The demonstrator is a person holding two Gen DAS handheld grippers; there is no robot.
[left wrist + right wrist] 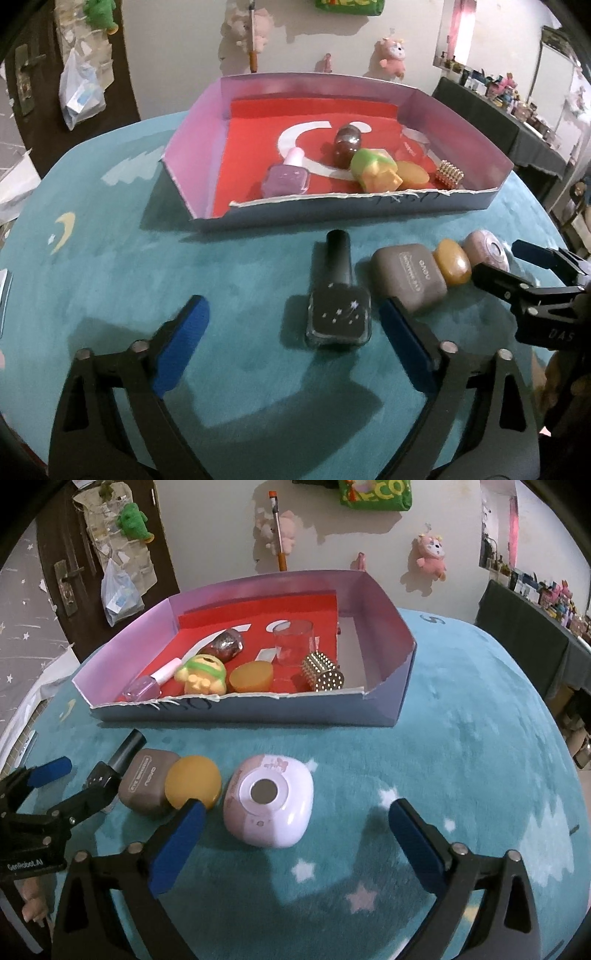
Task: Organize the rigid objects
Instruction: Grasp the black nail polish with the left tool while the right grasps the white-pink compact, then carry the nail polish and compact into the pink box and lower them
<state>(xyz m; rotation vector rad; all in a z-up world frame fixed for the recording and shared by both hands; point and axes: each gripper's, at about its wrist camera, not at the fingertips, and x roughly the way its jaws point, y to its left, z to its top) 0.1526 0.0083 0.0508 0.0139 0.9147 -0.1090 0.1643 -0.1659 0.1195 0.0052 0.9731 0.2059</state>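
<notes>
I have two claws out over the teal cloth (pixel 461 709), and the sorting looks a good way along but not finished. Already in the shallow box (pixel 461 197) lie a purple polish bottle (pixel 285 181), a dark reddish bottle (pixel 345 146), a green-and-yellow figure (pixel 376 170), an amber disc (pixel 413 173) and a studded gold roller (pixel 450 175); from the right side I also see a clear cup (pixel 293 642) standing at the back. Four things are left on the cloth, in a row in front of the box: a dark polish bottle (pixel 338 295), a grey-brown case (pixel 408 277), a second amber puck (pixel 452 262) and a pale pink compact (pixel 269 801). My left claw (pixel 295 332) stands wide with the dark polish bottle between its fingers, the pads not pressing on it, so I hold nothing there. My right claw (pixel 295 827) is wide too, straddling the pink compact without touching it. The crowding is my worry: the grey-brown case sits right against my left claw's inner finger, and the puck touches the case and lies just beside my right claw's near finger, so either closing could nudge a neighbour. The box's near wall is torn and low, which should make dropping in easy.
</notes>
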